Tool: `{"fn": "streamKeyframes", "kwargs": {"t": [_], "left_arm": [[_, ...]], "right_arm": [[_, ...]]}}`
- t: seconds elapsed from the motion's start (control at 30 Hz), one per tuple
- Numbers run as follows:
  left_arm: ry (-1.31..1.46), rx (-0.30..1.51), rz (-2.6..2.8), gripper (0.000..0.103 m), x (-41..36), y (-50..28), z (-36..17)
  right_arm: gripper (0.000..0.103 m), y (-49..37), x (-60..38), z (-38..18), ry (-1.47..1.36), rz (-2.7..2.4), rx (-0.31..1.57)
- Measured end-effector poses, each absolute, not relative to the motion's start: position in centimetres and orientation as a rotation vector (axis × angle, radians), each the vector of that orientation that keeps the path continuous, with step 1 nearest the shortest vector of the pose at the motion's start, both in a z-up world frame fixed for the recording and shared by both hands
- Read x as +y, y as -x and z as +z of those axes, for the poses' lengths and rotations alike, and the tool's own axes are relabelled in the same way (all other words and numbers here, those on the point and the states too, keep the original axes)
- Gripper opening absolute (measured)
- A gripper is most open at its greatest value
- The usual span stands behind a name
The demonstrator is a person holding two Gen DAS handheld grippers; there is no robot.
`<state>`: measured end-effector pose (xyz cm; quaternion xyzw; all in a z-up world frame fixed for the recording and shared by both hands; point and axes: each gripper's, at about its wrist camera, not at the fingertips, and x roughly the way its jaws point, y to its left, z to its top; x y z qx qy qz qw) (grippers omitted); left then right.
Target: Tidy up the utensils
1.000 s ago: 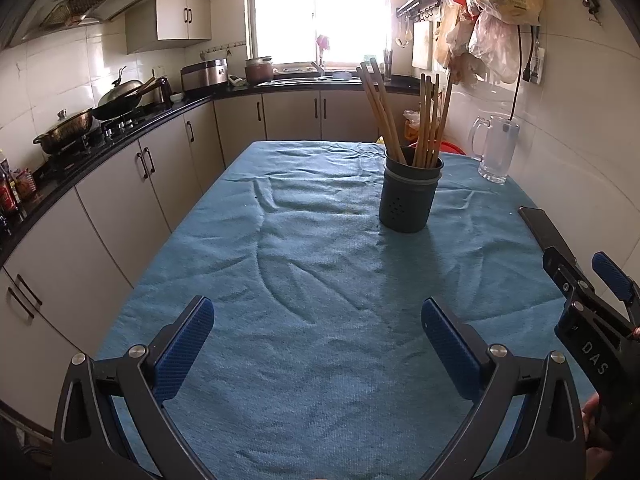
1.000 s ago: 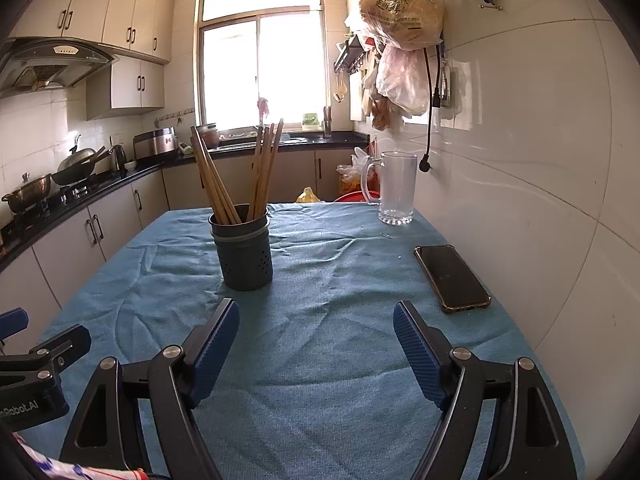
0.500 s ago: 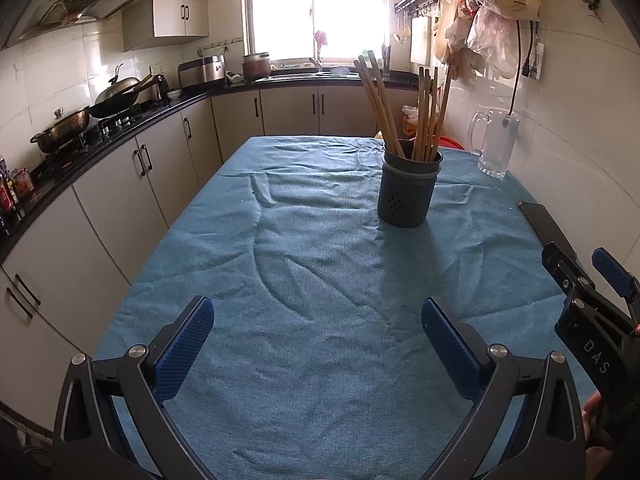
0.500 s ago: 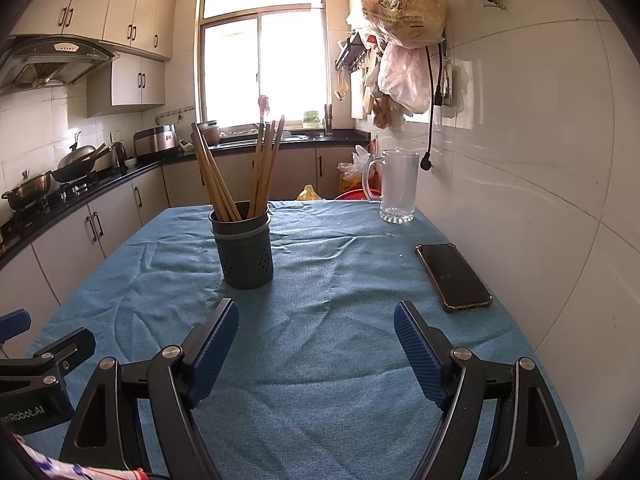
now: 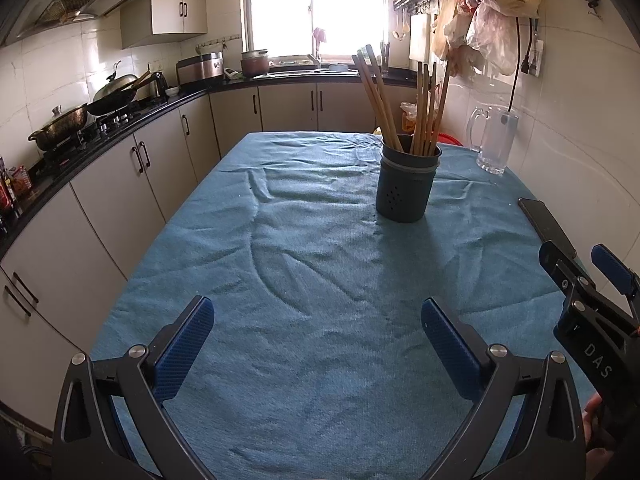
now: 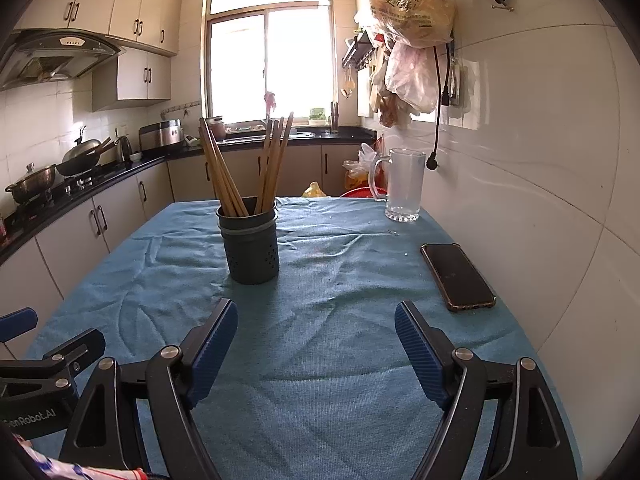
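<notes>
One dark utensil holder (image 6: 249, 240) stands at about eleven o'clock on one blue tablecloth (image 6: 320, 360), holding roughly eight wooden chopsticks (image 6: 272, 160), their overlap preventing an exact count. One glass mug (image 6: 402, 184) sits at one o'clock, one phone (image 6: 458, 276) at two o'clock. Two grippers appear: the left gripper (image 5: 318, 344) and the right gripper (image 6: 316, 344). On the counter at nine o'clock, one lidded pot (image 6: 32, 188) and one wok (image 6: 78, 160)

A glass mug (image 6: 402, 186) and a dark phone (image 6: 457, 276) sit on the blue tablecloth (image 6: 320, 320).
</notes>
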<state>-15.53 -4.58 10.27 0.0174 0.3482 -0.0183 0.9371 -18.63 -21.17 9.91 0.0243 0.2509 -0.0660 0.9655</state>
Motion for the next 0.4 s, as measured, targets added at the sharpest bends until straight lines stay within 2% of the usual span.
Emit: {"fn": "streamKeyframes", "kwargs": {"t": [0.4], "left_arm": [[-0.037,0.728,-0.051,0.103,-4.56,15.26,9.75]], "right_arm": [[0.085,17.91,-21.85,9.22,-0.079,-0.112,0.564]]}}
